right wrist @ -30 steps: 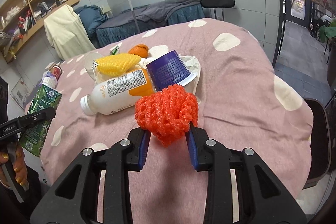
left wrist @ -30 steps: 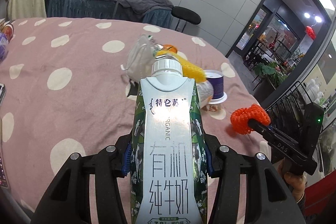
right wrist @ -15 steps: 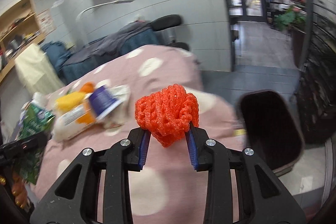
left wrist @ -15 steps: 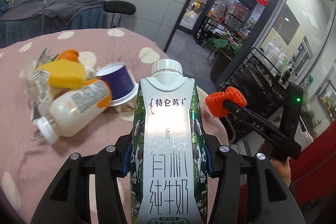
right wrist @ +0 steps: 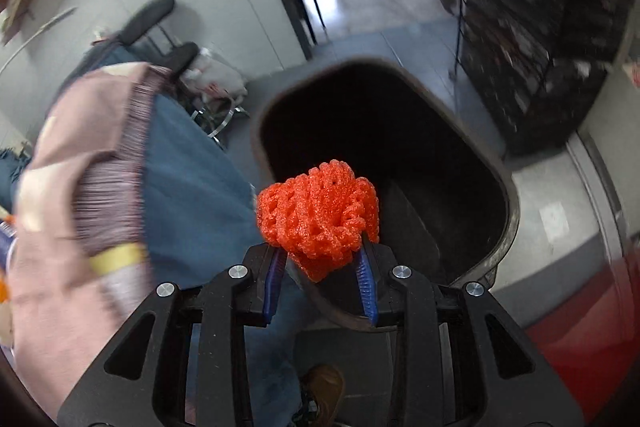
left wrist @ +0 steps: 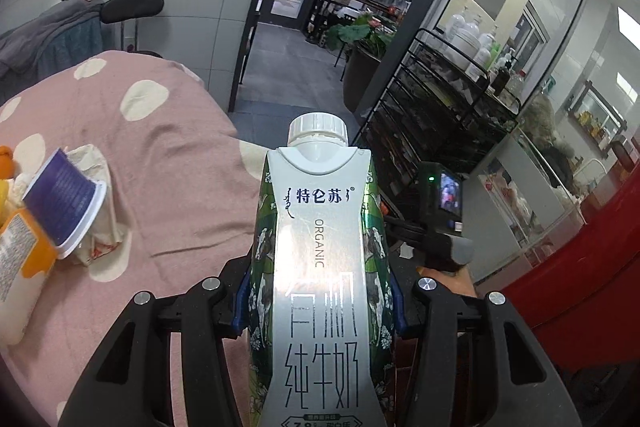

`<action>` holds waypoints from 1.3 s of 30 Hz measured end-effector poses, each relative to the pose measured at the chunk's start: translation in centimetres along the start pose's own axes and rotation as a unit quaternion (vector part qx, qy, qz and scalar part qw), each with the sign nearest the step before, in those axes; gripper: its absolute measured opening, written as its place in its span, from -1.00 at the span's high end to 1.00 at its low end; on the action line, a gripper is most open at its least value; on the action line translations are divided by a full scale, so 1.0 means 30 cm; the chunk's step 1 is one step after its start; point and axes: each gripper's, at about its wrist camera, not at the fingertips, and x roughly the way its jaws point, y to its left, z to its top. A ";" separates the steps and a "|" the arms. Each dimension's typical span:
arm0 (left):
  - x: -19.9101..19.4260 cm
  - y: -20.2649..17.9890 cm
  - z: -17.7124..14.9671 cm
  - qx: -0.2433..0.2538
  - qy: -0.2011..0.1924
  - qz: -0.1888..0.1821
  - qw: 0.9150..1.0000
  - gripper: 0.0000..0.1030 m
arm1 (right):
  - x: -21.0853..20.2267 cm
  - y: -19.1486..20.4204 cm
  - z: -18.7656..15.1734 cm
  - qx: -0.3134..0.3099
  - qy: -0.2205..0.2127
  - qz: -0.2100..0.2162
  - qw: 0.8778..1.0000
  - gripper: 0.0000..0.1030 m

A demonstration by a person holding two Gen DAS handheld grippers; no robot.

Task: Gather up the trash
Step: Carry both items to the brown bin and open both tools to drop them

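Note:
My left gripper is shut on a green and silver milk carton with a white cap, held upright over the edge of the pink dotted table. My right gripper is shut on a ball of orange foam netting, held just above the near rim of an open dark trash bin on the floor. The back of the right gripper shows behind the carton in the left wrist view.
On the table at left lie a purple cup, crumpled paper and an orange-labelled white bottle. A black wire shelf rack stands to the right. The tablecloth edge hangs left of the bin.
Both grippers have swung right, away from the table. The right gripper has dropped from table height to just over the trash bin. Both still hold their items.

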 end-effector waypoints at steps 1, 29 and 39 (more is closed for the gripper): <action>0.020 -0.015 0.008 0.004 0.005 -0.002 1.000 0.03 | 0.044 -0.020 -0.001 0.007 0.012 -0.005 1.000 0.33; 0.611 -0.246 0.128 0.028 0.192 -0.034 0.980 0.03 | -0.187 -0.232 -0.230 0.060 -0.026 -0.036 0.997 -0.47; 0.815 -0.263 0.144 0.029 0.233 0.017 0.972 0.03 | -0.210 -0.271 -0.273 0.076 -0.022 -0.043 0.996 -0.47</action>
